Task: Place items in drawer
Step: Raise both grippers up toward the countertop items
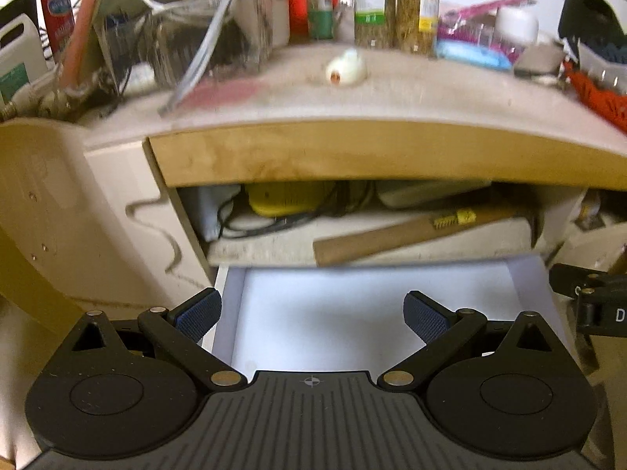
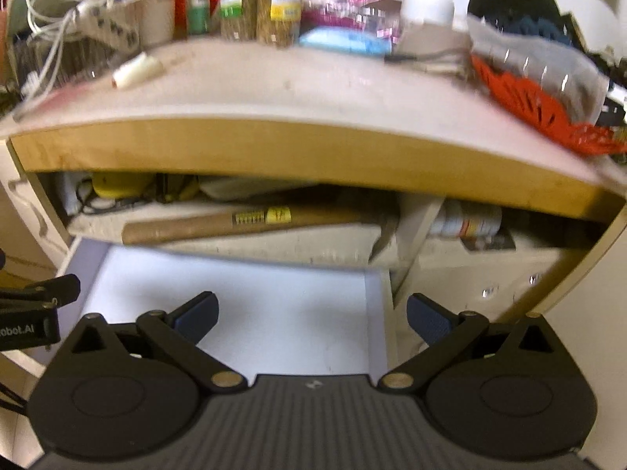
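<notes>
Both tongs were held wide apart with nothing between them. The left gripper [image 1: 312, 315] was poised over the pulled-out white drawer [image 1: 372, 313], whose bare floor lay just ahead of its fingers. The right gripper [image 2: 312, 315] was set toward the drawer's right wall. A small white object [image 1: 347, 68] was seen on the desk top [image 1: 431, 94], well beyond and above both tongs.

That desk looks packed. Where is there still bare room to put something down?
The open drawer shows a bare white floor between its side walls, below the shelf holding the cardboard tube. The desktop's front middle is bare, bordered by a small white bottle and an orange mesh piece. The back edge is crowded with spice jars, cables and packets.
</notes>
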Tool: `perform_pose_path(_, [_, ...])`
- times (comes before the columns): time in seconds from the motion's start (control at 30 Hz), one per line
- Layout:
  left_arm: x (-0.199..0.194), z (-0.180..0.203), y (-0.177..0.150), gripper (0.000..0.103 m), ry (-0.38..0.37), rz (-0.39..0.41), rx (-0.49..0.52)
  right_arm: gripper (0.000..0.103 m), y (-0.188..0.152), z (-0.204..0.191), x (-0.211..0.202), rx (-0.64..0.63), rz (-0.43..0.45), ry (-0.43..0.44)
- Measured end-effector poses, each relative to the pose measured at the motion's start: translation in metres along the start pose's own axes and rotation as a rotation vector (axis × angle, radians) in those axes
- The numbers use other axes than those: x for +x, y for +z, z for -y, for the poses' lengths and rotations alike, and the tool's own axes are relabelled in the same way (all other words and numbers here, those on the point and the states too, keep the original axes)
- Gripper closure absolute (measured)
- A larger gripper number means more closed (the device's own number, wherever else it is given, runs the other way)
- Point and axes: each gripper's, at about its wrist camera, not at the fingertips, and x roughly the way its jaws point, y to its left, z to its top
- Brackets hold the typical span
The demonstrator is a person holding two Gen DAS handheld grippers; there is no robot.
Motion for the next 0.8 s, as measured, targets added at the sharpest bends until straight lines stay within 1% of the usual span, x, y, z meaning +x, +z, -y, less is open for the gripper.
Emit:
perform_pose_path(0.27, [-0.012, 0.001, 0.014, 0.000, -0.013, 0.088, -0.012, 0.000, 0.014, 0.003, -0.020, 0.011, 0.145, 0.012])
perform_pose_path(0.43, [-0.020, -0.001, 0.024, 0.000, -0.006, 0.155, -0.014, 0.000, 0.022, 0.003, -0.034, 0.003, 0.237, 0.013])
perform_pose_path(0.7, [-0.038, 0.004, 0.034, 0.000, -0.011, 0.276, 0.017, 0.000, 0.031, 0.003, -0.050, -0.001, 0.336, 0.017])
perform_pose_path(0.8, [-0.044, 0.007, 0.037, 0.000, -0.018, 0.309, 0.031, 0.000, 0.033, 0.004, -0.056, 0.001, 0.370, 0.018])
